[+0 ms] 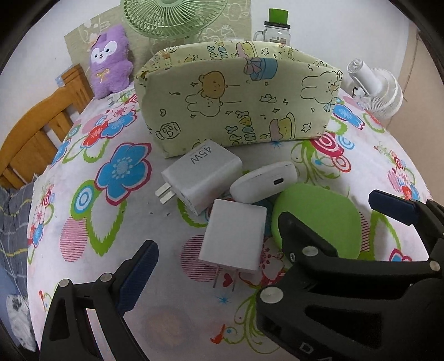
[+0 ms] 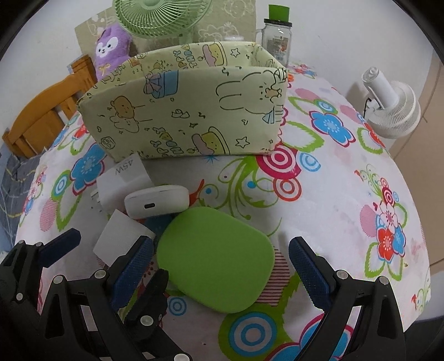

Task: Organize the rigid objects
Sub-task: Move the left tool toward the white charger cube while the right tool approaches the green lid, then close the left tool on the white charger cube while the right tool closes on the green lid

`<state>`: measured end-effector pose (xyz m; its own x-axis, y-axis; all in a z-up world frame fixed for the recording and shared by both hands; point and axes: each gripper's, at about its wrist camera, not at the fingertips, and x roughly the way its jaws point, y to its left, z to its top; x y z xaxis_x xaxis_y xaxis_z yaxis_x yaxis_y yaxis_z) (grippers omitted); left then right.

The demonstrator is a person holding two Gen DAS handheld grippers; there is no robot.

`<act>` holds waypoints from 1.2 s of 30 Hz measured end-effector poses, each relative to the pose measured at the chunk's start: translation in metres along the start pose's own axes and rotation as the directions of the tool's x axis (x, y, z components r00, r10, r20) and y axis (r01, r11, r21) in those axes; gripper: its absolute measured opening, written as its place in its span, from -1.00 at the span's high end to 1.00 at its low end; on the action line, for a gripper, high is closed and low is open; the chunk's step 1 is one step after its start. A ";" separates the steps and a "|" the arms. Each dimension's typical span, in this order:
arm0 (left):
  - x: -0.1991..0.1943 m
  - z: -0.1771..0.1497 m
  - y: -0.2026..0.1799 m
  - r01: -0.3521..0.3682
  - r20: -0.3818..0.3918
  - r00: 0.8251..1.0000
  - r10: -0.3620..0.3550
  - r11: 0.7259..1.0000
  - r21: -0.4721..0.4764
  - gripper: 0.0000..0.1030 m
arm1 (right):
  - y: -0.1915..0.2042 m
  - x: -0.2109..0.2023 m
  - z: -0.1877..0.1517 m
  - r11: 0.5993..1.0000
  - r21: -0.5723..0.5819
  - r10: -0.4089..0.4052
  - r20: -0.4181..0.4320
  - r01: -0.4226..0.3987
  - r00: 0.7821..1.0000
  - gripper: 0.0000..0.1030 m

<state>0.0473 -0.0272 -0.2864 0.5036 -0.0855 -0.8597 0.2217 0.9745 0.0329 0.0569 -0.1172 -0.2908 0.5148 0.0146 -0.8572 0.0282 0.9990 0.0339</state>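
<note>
A pale green cartoon-print fabric box [image 1: 236, 97] [image 2: 180, 111] stands open-topped on the floral table. In front of it lie a white 45W charger [image 1: 202, 177] [image 2: 122, 180], a white earbud case [image 1: 263, 182] [image 2: 156, 204], a smaller white charger [image 1: 234, 233] [image 2: 119, 236] and a green rounded case [image 1: 319, 219] [image 2: 216, 258]. My left gripper [image 1: 222, 255] is open, its fingers either side of the smaller charger. My right gripper [image 2: 219, 263] is open around the green case; its fingers [image 1: 394, 207] also show in the left wrist view.
A purple plush [image 1: 109, 61], a green fan [image 1: 172, 16] and a glass jar [image 1: 276, 27] stand behind the box. A white fan [image 2: 394, 105] lies at the right table edge. A wooden chair [image 1: 36, 133] stands at the left.
</note>
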 end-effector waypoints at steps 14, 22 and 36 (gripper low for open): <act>0.008 0.005 0.009 0.027 -0.016 1.000 -0.026 0.999 0.029 -0.32 | 0.005 0.007 0.000 0.996 0.088 -0.026 -0.024 0.028 0.999 -0.94; 0.011 0.013 0.000 0.079 -0.015 0.997 -0.078 0.994 0.078 0.04 | -0.005 0.009 0.002 0.987 0.151 -0.049 -0.031 0.053 0.998 -0.94; 0.005 0.005 0.009 0.040 -0.030 0.999 -0.039 0.999 0.025 0.23 | 0.009 0.011 0.003 0.997 0.081 -0.003 -0.036 0.006 0.999 -1.00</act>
<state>0.0561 -0.0203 -0.2875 0.4695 -0.1170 -0.8751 0.2625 0.9649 0.0118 0.0654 -0.1078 -0.2988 0.4835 0.0131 -0.8752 0.1007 0.9924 0.0705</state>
